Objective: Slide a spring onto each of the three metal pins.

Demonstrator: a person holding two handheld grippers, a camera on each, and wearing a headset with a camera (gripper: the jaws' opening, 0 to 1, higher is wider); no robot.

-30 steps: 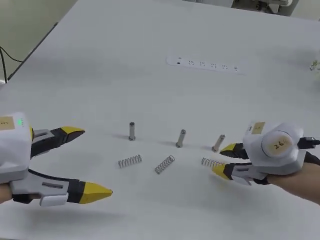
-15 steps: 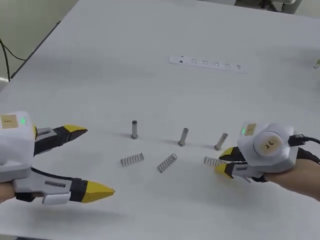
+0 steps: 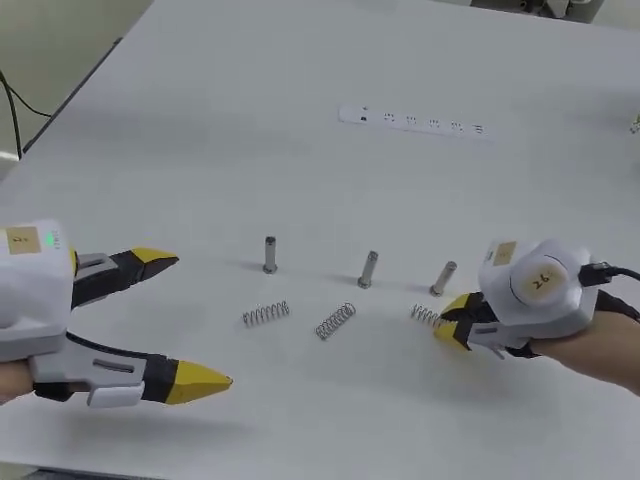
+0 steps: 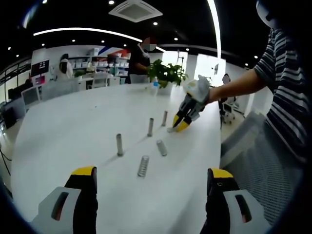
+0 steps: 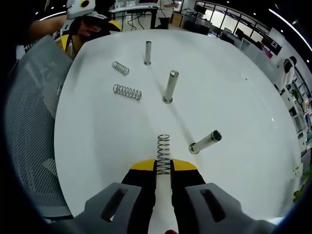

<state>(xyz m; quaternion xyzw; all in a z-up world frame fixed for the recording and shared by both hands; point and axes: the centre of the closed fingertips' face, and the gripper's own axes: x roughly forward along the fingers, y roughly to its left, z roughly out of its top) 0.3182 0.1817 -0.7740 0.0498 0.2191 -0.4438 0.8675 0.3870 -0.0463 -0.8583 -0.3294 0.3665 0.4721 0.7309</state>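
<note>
The right gripper [image 5: 164, 170] pinches one end of a spring [image 5: 164, 146] low on the white table [image 3: 300, 180], just beside the nearest pin [image 5: 205, 142]. The left gripper [image 3: 196, 321] is spread wide, holding nothing. No pin wears a spring yet, so all three are still to do. The table's near edge sits close by the grippers, and there is lots of open room ahead.

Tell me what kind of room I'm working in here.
Probably an open-plan office or lab: a large white table carrying a white power strip, curved ceiling light strips, a leafy green potted plant, and desks with monitors behind.
</note>
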